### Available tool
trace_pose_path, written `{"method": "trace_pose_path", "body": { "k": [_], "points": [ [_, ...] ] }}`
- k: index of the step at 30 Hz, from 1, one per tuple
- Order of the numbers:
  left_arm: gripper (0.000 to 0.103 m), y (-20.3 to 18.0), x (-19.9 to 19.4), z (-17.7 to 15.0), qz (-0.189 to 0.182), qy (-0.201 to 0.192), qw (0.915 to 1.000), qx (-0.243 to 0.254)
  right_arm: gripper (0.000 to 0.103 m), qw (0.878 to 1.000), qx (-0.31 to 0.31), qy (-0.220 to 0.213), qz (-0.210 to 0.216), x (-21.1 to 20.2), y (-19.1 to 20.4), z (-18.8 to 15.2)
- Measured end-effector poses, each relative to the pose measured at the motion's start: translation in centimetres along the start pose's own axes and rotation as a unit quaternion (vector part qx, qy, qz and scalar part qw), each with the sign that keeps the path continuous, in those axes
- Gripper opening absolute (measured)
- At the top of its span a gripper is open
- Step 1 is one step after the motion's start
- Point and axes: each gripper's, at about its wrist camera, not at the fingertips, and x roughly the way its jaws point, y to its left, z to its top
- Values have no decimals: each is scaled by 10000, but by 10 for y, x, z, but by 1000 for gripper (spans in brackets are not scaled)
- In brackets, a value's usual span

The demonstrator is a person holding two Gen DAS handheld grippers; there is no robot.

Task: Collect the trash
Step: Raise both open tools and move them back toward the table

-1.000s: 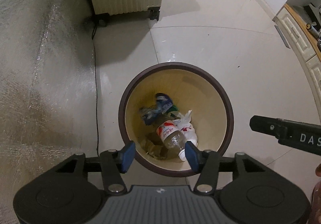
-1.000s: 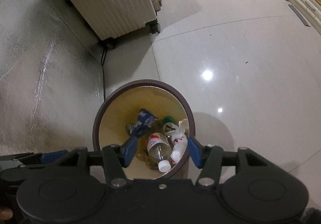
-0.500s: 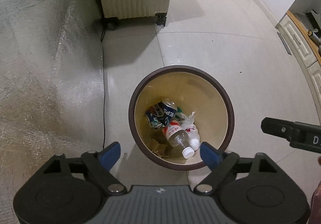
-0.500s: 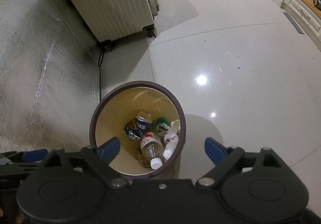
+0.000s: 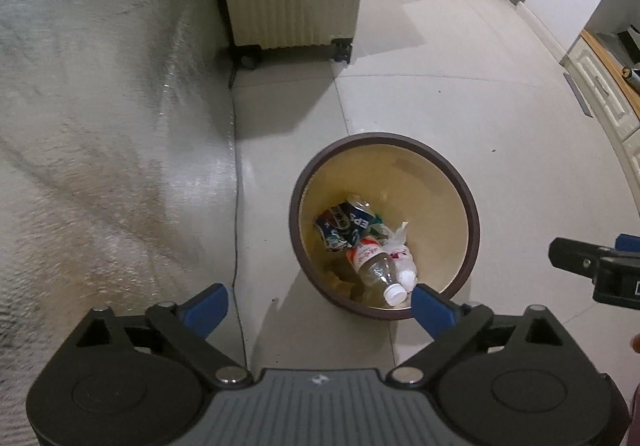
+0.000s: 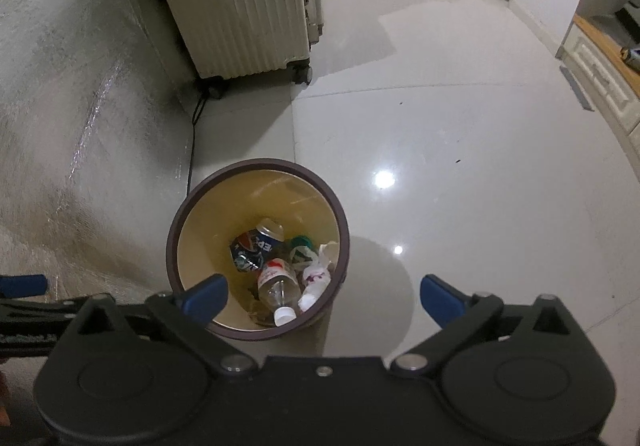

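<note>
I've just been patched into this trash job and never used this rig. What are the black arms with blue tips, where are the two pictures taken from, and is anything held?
There is no robot: a person carries a two-finger gripper in each hand, with a fisheye camera on each looking forward along its fingers. One picture is from the left gripper, the other from the right gripper; the blue tips are the finger pads. Both point down at a round brown-rimmed bin on a tiled floor. Inside lie a crushed blue can, a clear plastic bottle with a white cap, and crumpled white wrapping. Both grippers' jaws have just been opening and now stand wide, with nothing between them. A cream suitcase stands behind the bin.
</note>
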Motion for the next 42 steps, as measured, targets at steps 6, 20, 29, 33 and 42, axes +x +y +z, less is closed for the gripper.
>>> {"method": "trace_pose_path", "body": {
  "k": [6,20,29,33,42],
  "points": [
    [101,6,-23,-6,100,-201,9997,-74,103,10000,-2,-55,-67,-15,-2,-9],
    [101,2,-87,-22,80,-691,9976,28,103,9981,217,-546,-163,-84,-7,-31],
    [101,-2,-155,-25,3,-1310,9914,45,103,9915,294,-1233,-280,-163,-11,-36],
    [101,-2,-185,-25,-30,-1641,9864,42,103,9864,202,-1595,-334,-199,-7,-35],
    [102,0,-253,-32,-66,-2327,9725,28,103,9731,161,-2275,-315,-271,-4,-30]
  ]
}}
